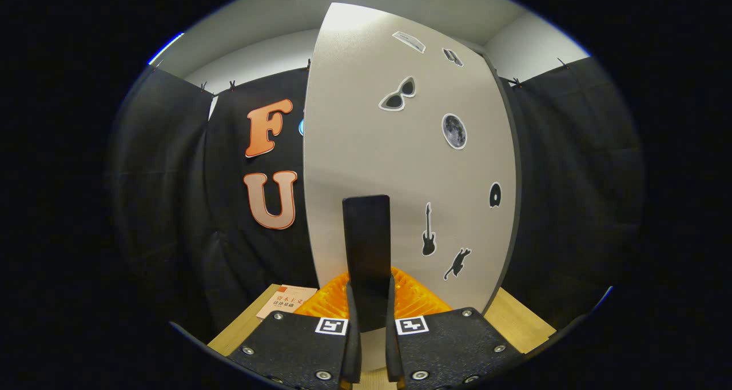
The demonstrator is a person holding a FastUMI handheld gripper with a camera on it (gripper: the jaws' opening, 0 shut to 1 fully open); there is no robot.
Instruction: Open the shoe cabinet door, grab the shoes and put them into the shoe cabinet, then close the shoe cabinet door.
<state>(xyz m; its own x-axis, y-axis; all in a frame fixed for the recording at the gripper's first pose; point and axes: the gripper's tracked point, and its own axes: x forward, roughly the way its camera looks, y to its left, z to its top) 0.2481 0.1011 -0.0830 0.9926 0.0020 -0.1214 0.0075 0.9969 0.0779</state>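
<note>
Gripper (369,344) sits at the bottom centre of the frame, its two black fingers (350,344) drawn close together with only a narrow gap left, and a black flat handle (366,247) rising upright from between them. Both fingers appear to press on the lower end of that handle, so the gripper is clenched on it. The handle stands against the face of the shoe cabinet door (400,167), a large pale grey panel that takes up the middle of the frame and reaches toward the top. Stickers dot the door: sunglasses (397,95) in the upper middle, a moon (454,131) to the right of them, a guitar (428,237) and a cat (457,263) lower right of the handle. An orange ribbed surface (326,301) shows just behind the fingers at the foot of the door; what it belongs to is hard to tell. A booklet (287,301) lies on the wooden table (240,327) at lower left, beside the orange piece. Black cloth hangs on both sides of the door.
</note>
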